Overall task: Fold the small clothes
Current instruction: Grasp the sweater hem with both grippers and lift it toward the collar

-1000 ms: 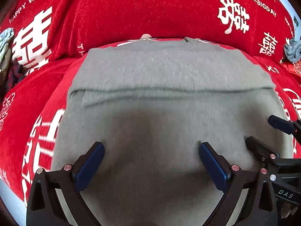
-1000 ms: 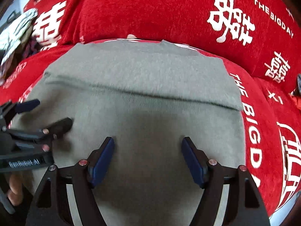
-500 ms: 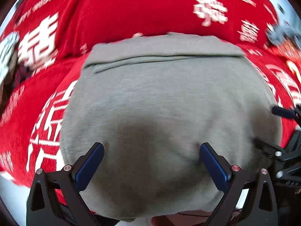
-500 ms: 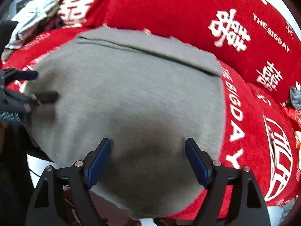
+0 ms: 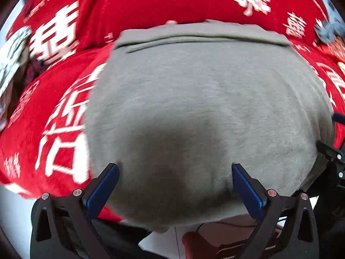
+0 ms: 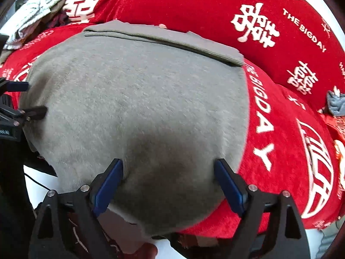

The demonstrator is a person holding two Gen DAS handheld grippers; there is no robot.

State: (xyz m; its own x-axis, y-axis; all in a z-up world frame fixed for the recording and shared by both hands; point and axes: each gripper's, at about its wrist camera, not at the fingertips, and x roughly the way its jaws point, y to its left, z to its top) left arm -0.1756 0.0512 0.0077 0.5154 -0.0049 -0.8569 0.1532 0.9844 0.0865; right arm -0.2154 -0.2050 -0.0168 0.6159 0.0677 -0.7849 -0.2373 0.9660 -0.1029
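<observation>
A grey garment (image 5: 204, 99) lies flat on a red cloth (image 5: 151, 4) printed with white characters. A folded band (image 5: 202, 34) runs across the garment's far end, and its near edge hangs over the front of the surface. My left gripper (image 5: 174, 166) hovers over the near left part, blue pads wide apart and open. My right gripper (image 6: 169, 161) hovers over the near right part (image 6: 140, 99). Its jaws are opening, and the fabric lies below them, not pinched. Each gripper shows at the other view's edge: the right gripper (image 5: 331, 131), the left gripper (image 6: 32, 98).
A heap of pale and dark clothes (image 6: 41, 6) sits at the far left on the red cloth. A small grey item (image 6: 336, 103) lies at the right. White floor (image 5: 13, 215) shows past the front edge.
Both grippers have drawn back toward the near edge, so the garment's front edge and the floor have come into view. The right jaws stand slightly wider. The garment lies as before.
</observation>
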